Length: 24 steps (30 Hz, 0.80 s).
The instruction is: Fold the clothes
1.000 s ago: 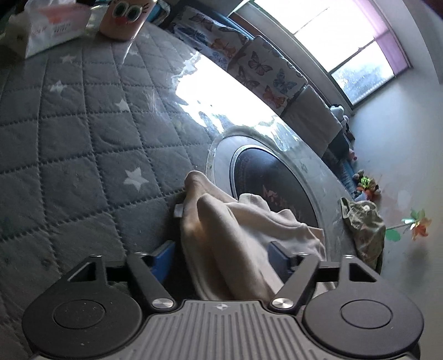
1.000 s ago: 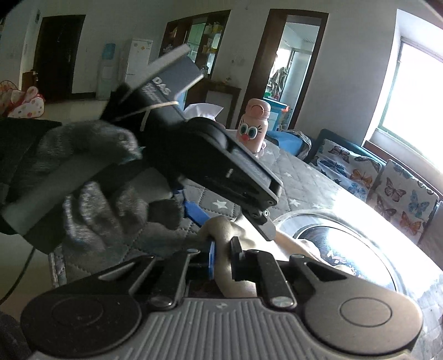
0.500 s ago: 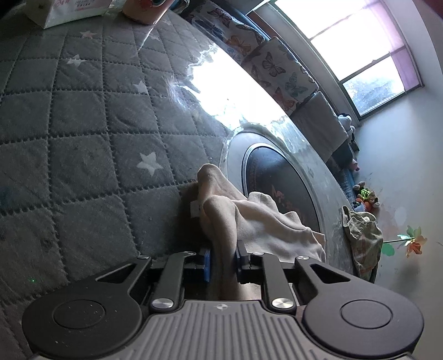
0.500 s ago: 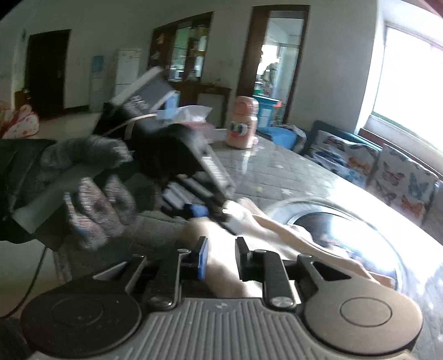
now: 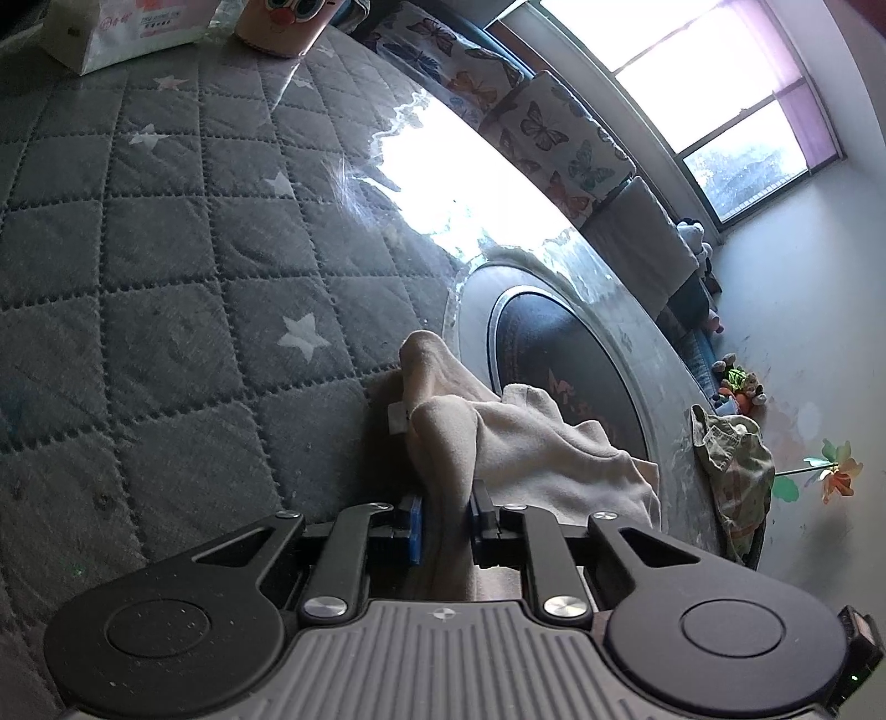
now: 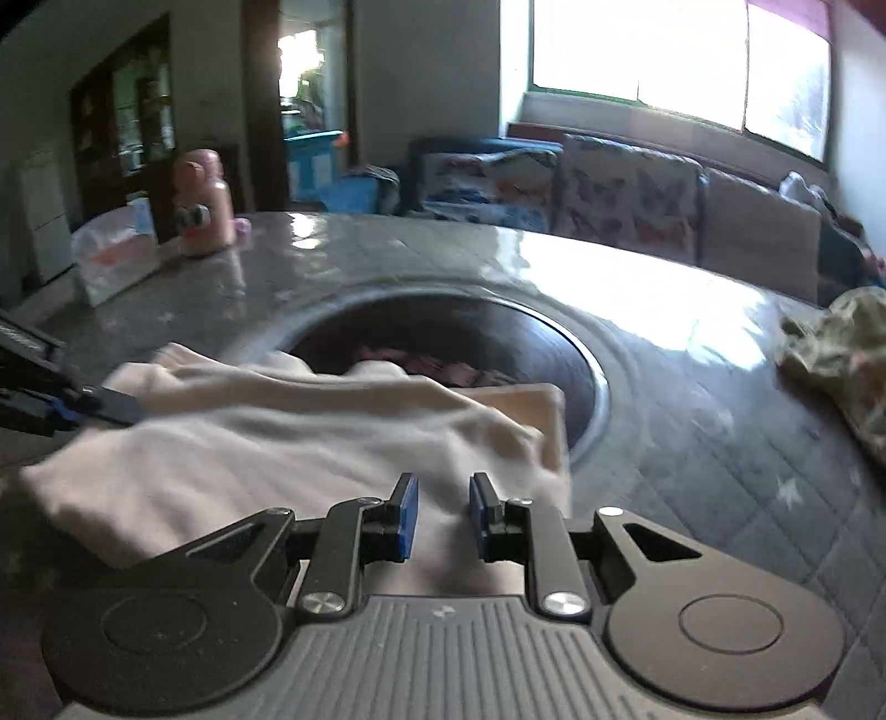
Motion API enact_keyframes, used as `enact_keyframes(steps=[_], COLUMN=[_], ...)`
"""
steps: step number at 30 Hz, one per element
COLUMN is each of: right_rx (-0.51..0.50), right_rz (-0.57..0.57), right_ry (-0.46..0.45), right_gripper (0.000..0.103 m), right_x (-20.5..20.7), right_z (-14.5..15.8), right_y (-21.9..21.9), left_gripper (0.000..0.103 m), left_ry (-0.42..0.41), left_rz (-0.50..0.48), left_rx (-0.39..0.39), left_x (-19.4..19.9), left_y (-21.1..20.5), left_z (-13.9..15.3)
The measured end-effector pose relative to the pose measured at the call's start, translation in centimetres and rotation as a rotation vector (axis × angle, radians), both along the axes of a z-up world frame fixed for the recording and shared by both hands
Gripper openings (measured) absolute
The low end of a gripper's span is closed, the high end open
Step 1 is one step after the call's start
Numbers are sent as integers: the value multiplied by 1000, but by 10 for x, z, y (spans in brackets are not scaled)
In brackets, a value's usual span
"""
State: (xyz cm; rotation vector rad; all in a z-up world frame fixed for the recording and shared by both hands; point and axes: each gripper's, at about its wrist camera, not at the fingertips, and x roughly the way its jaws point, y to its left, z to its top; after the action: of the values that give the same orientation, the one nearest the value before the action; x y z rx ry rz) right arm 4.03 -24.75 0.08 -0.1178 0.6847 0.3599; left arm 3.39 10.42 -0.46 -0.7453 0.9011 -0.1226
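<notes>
We see a cream garment (image 5: 531, 443) lying bunched on a grey quilted cover (image 5: 166, 288) with white stars, partly draped over the rim of a round dark inset (image 5: 559, 360) in the table top. In the right wrist view the garment (image 6: 288, 437) spreads across the near edge of that round inset (image 6: 554, 343), its far corner hanging just over the dark opening.

Our left gripper (image 5: 446, 523) is pinching a raised fold of the garment; the two blue-padded fingers (image 5: 414, 526) press the cloth between them, and a small white label (image 5: 397, 418) shows beside the fold. In the right wrist view we see the tips of the left gripper (image 6: 94, 407) at the garment's left edge, clamped on the cloth.

Our right gripper (image 6: 440, 518) sits over the near edge of the garment with a gap between its blue pads (image 6: 404, 518); cloth lies in that gap, but we cannot tell whether the pads are gripping it.

Further out, a camouflage cloth (image 5: 736, 476) lies at the table's edge, apart from the cream garment. At the far side stand a pink bottle (image 6: 202, 205) with a cartoon face and a tissue pack (image 5: 122, 27) just beside it. Behind the table runs a sofa with butterfly cushions (image 5: 559, 133) under a bright window (image 6: 664, 61)
</notes>
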Motion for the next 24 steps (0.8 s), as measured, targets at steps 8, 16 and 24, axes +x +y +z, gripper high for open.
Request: enact_keyframes(steps=[8,16,24], right_rx=[25,156,326], right_rz=[-54,-87,-128], right_ry=[-7,58,122], right_gripper=[38,51,42], right_x=[9,25,34], right_z=[-1,-10,-14], right_y=[-16,-36,-57], left_gripper=[18,19,20], left_ry=[-10,-20,-18], left_rz=[-10,-24,-26], left_rx=[35,58,58], left_x=[-1,-3,-2], left_y=[-7,-11,-9], left_z=[2,5,4])
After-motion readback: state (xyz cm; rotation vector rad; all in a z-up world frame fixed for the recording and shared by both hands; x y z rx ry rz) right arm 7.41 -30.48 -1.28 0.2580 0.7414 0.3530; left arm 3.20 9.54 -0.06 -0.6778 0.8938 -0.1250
